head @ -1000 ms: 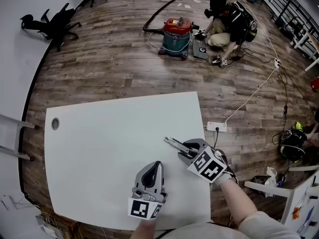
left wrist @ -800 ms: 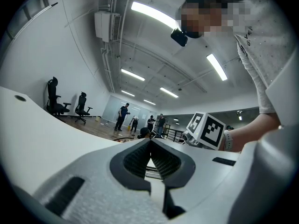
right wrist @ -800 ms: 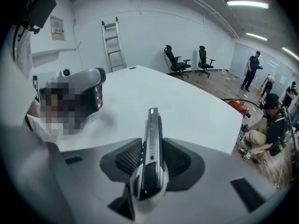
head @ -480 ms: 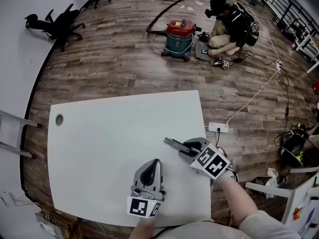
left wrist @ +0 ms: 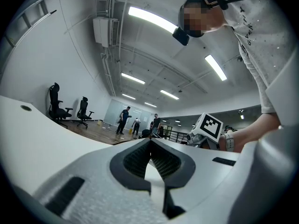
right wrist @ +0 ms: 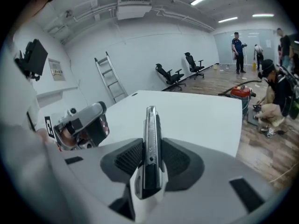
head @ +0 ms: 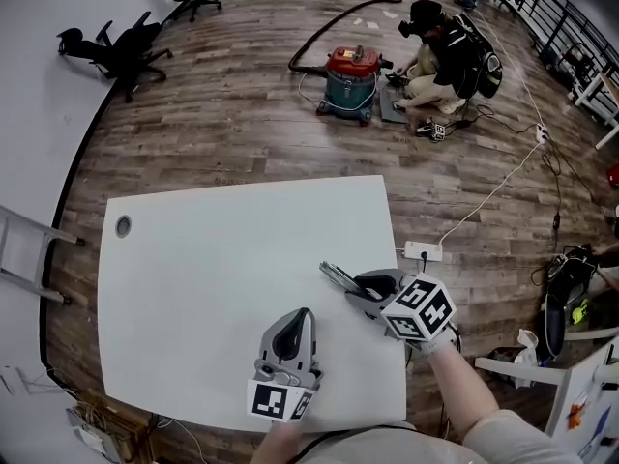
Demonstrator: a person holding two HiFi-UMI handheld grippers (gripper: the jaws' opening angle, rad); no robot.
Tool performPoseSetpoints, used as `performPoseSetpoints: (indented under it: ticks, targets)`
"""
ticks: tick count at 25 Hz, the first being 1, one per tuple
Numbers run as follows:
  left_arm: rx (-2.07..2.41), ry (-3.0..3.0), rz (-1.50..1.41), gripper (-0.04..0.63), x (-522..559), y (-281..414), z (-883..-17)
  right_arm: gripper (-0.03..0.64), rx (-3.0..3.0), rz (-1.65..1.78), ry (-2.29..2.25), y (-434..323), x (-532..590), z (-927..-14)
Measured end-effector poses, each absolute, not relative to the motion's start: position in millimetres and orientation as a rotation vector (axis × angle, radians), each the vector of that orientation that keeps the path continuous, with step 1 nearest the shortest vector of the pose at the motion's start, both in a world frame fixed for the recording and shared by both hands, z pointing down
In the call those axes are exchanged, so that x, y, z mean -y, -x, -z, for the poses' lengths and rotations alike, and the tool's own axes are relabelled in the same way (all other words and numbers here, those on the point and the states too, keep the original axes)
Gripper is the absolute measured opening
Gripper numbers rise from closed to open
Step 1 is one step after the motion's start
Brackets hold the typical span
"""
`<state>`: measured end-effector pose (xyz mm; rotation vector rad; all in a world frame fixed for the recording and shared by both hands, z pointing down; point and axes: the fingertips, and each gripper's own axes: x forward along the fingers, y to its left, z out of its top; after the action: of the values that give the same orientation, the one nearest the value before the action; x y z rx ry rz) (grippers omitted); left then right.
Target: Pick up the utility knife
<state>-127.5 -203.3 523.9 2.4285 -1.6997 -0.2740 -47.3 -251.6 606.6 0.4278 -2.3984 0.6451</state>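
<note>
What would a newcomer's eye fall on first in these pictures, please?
The utility knife, clamped in the right gripper over the white table's right side. Next, the left gripper, shut and empty near the table's front edge, and the red vacuum cleaner on the wood floor beyond, with a person crouched beside it.

Floor: dark wood planks. Wall: plain white, curving along the left of the head view. Counter: white top with a round grommet hole near its far left corner. Two black office chairs stand by the wall, and a ladder leans against it. A red-lidded vacuum cleaner with a black hose stands beside a crouching person. Ceiling strip lights are lit.
</note>
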Motion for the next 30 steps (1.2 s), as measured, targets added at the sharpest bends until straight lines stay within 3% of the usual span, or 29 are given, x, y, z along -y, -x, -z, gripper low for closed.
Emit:
performPoseSetpoints:
  ticks: [30]
  targets:
    - [1.691, -2.512, 0.359, 0.008, 194, 101, -442, 0.133, 2.647, -0.650, -0.570, 43, 226, -473]
